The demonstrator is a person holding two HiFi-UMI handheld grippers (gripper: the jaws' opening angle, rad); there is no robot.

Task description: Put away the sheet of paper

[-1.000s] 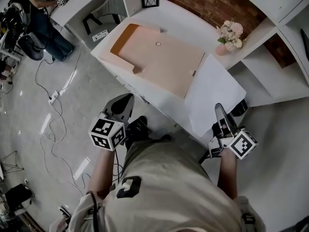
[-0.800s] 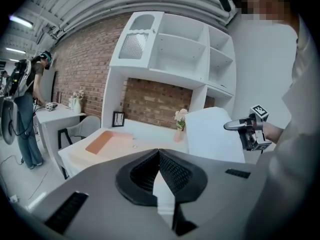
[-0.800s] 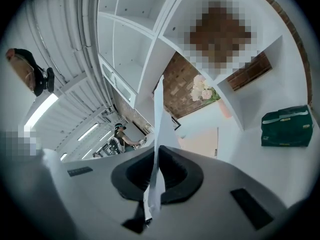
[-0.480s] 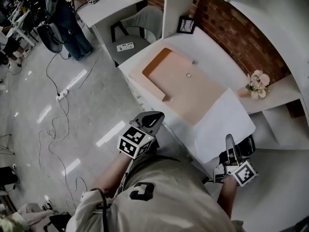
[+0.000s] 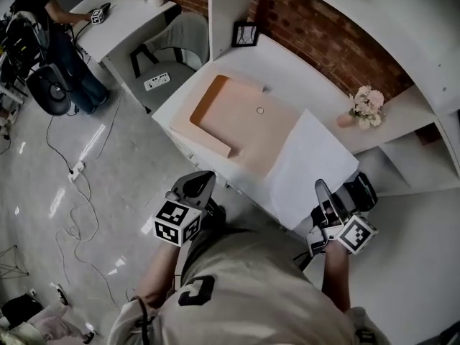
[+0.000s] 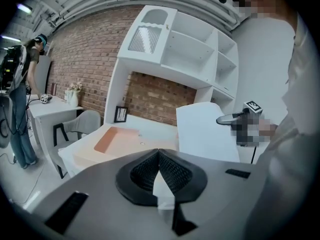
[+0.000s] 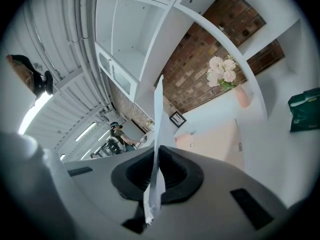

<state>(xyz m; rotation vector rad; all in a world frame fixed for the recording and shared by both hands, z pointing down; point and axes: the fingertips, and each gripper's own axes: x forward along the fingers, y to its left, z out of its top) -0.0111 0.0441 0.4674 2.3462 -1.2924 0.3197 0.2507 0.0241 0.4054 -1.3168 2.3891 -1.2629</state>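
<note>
A white sheet of paper (image 5: 309,165) hangs over the right end of the white desk (image 5: 287,70), with its near edge off the front. My right gripper (image 5: 320,187) is shut on that near edge. The right gripper view shows the sheet (image 7: 158,119) edge-on, rising from between the pads. A peach folder (image 5: 241,117) lies open and flat on the desk, left of the sheet. My left gripper (image 5: 201,182) is shut and sits below the desk's front edge, apart from the sheet. From the left gripper view, the sheet (image 6: 205,134) stands up beside the right gripper (image 6: 222,119).
A pink vase of flowers (image 5: 365,106) stands at the desk's far right and a small picture frame (image 5: 244,33) at its back left. White shelves rise behind. A grey chair (image 5: 169,52) stands to the left, where cables (image 5: 79,171) run over the floor. A person (image 5: 50,20) stands at another desk.
The head camera has swung, so the desk sits differently in view. My right gripper still holds the sheet by its near edge. My left gripper stays shut near the desk's front.
</note>
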